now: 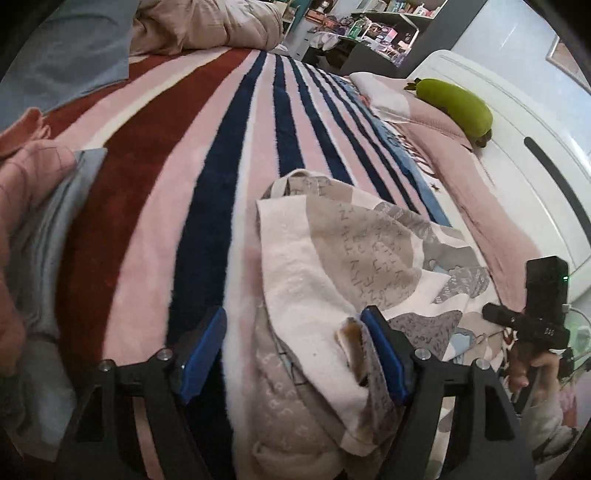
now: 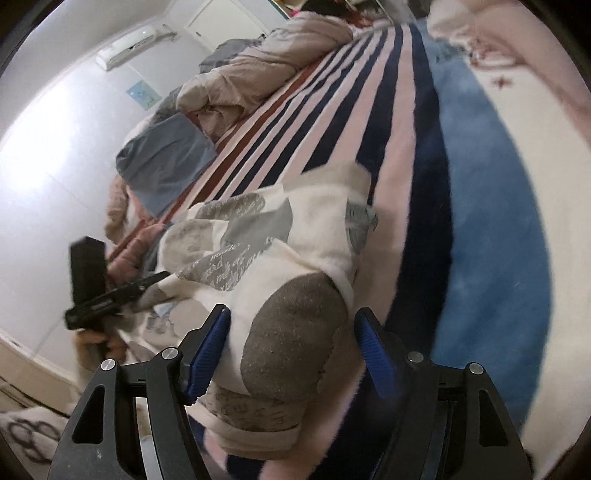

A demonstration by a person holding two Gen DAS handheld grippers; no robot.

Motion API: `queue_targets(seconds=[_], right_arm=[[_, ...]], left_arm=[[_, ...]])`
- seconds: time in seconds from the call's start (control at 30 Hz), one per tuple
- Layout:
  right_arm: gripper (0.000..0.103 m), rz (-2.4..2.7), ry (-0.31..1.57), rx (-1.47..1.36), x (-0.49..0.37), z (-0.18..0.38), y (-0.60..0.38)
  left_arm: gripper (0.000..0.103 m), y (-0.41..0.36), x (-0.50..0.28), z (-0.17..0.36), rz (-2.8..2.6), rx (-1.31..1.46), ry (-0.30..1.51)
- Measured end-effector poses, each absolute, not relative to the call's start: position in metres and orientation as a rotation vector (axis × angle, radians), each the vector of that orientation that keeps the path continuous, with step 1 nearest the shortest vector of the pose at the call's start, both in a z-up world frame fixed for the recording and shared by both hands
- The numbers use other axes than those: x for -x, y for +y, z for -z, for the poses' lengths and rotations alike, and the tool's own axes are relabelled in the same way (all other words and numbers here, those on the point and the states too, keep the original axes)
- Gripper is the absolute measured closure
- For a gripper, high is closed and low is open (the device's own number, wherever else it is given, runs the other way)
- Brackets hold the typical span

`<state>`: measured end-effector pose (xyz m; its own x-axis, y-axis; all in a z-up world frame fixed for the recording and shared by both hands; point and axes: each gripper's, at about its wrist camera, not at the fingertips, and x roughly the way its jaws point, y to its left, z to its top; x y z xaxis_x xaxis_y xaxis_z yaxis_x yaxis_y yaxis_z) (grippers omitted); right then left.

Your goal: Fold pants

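Lying bunched on the striped blanket (image 1: pixel 207 206) of a bed: one pair of pants (image 1: pixel 332 266), cream fleece with grey and taupe patches bearing script lettering, one leg end turned toward each camera.

Left gripper (image 1: pixel 295 354) — blue-padded fingers spread wide, the pants between them. A fold of the fabric touches the inner face of the right-hand pad (image 1: pixel 384 354); the left-hand pad stands apart from the cloth, over the blanket. Nothing is clamped.

Right gripper (image 2: pixel 291 354) — fingers likewise spread wide, straddling a taupe-patched end of the pants (image 2: pixel 291 332). The cloth sits close by the left-hand pad (image 2: pixel 208 354); whether they touch cannot be told. The right-hand pad is clear of it. No grip on the fabric.

Each wrist view catches the other gripper's black body, held in a hand, at the far side of the garment.

Other items:
- green plush toy (image 1: pixel 454 107), lying on a pink pillow beside the white headboard (image 1: pixel 517 140)
- rumpled beige quilt (image 2: pixel 266 74) at the far end of the bed
- folded grey-blue garment (image 2: pixel 166 162) on the blanket's edge, near the quilt
- cluttered shelves (image 1: pixel 373 29) beyond the bed
- wall-mounted air conditioner (image 2: pixel 136 42)
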<state>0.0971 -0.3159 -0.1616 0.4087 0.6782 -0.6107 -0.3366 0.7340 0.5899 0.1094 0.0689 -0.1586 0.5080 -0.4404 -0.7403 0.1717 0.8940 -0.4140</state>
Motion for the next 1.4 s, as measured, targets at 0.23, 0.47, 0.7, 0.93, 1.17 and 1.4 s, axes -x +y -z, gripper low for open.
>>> queue_targets(seconds=[0.23, 0.47, 0.7, 0.93, 1.17, 1.4], right_arm=[[0.057, -0.686, 0.955, -0.349, -0.099, 0.158, -0.298], [0.073, -0.661, 0.875, -0.285, -0.091, 0.12, -0.286], [0.073, -0.729, 0.775, -0.248, -0.099, 0.056, -0.237], [0.073, -0.918, 0.716, -0.246, -0.125, -0.001, -0.133], [0.073, -1.128, 0.716, -0.189, -0.136, -0.014, -0.008], [0.073, -1.225, 0.809, -0.117, -0.122, 0.025, 0.068]], left_arm=[[0.083, 0.054, -0.112, 0.152, 0.499, 0.311, 0.958], [0.088, 0.056, -0.103, 0.098, 0.522, 0.242, 0.852], [0.088, 0.115, -0.087, 0.023, 0.441, 0.217, 0.708], [0.088, 0.216, -0.059, -0.032, 0.242, 0.201, 0.616], [0.088, 0.313, -0.023, -0.032, -0.018, 0.163, 0.615], [0.088, 0.366, -0.022, 0.026, -0.161, 0.166, 0.722]])
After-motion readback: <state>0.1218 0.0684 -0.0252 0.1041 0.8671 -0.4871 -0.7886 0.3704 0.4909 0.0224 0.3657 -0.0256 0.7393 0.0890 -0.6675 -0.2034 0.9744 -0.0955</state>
